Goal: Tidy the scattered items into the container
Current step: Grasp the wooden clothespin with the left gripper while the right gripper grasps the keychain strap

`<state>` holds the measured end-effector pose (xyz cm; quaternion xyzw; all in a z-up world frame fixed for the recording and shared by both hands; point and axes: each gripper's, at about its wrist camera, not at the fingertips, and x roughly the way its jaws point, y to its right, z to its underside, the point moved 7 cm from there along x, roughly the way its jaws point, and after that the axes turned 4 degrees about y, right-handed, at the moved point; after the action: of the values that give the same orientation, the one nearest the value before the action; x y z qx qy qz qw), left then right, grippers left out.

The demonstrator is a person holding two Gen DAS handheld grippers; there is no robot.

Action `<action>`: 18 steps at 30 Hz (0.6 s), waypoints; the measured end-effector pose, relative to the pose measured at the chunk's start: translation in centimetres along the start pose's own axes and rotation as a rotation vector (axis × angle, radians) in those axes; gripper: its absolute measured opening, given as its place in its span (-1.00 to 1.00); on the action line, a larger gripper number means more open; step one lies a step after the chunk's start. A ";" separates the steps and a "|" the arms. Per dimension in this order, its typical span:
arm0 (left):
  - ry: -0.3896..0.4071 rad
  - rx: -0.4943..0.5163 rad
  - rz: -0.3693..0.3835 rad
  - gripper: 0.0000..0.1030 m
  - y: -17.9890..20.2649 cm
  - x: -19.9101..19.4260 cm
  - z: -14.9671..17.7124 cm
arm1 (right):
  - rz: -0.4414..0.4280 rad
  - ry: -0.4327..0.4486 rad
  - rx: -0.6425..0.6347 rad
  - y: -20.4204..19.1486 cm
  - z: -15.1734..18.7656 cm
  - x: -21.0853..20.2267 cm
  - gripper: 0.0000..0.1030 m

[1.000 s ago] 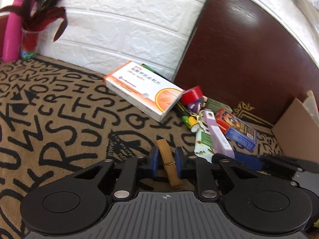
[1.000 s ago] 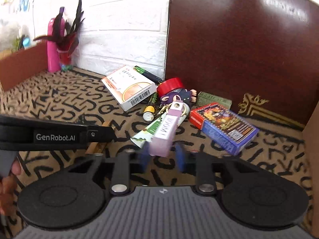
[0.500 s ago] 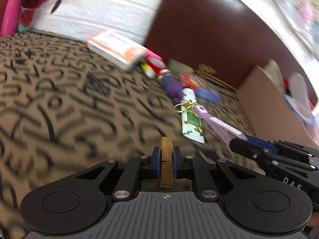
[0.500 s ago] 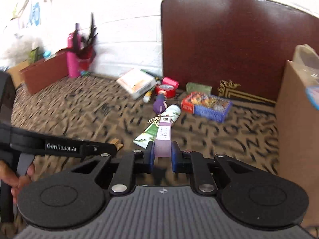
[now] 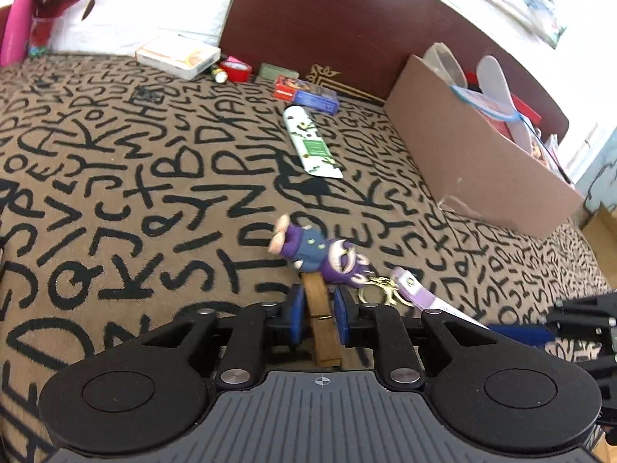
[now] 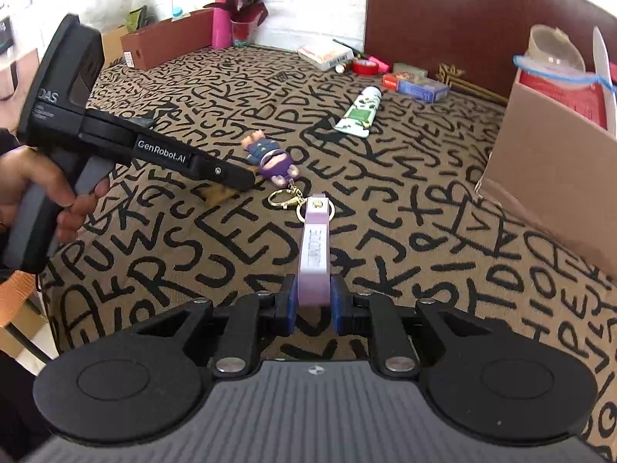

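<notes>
My left gripper (image 5: 318, 313) is shut on a wooden clothespin (image 5: 321, 320), held above the lettered cloth. My right gripper (image 6: 313, 300) is shut on the lilac strap (image 6: 315, 247) of a keychain; its gold clasp (image 6: 286, 197) and purple doll (image 6: 270, 156) hang out in front. The doll (image 5: 320, 251) and strap (image 5: 424, 298) also show in the left wrist view, just past the clothespin. The cardboard box (image 5: 478, 150) stands to the right, holding several items; it also shows in the right wrist view (image 6: 555, 162).
A green-white tube (image 5: 311, 139), a blue-red card box (image 5: 306, 92), red tape (image 5: 235, 71), a green tin (image 5: 278, 71) and an orange-white medicine box (image 5: 177, 56) lie by the dark headboard (image 5: 347, 19). A pink bottle (image 6: 220, 23) and feather vase (image 6: 243, 27) stand far left.
Both grippers have pulled back from the pile and swung toward the cardboard box, carrying the clothespin and the keychain. The doll has been dragged out of the pile with the strap.
</notes>
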<state>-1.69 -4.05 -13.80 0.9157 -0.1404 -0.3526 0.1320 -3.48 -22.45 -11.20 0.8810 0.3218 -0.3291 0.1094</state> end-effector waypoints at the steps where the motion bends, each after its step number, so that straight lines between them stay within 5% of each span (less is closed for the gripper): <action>1: -0.002 0.007 0.000 -0.15 0.3 -0.1 0.0 | -0.001 0.027 0.006 -0.1 -0.8 0.0 -0.42; 3: -0.005 0.011 0.011 0.07 0.8 -0.2 0.2 | -0.006 0.084 0.008 -0.5 -2.5 0.2 -0.33; 13: 0.009 0.028 -0.015 -0.05 0.2 0.6 0.0 | -0.033 0.051 -0.069 -1.5 -5.8 6.1 -0.28; 18: -0.040 0.072 -0.019 -0.73 -1.0 0.4 -0.4 | -0.053 0.018 -0.071 -1.7 -5.9 7.5 -0.28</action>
<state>-0.94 -3.19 -14.13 0.9139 -0.1470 -0.3669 0.0929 2.74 -15.08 -11.56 0.8707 0.3575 -0.3121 0.1291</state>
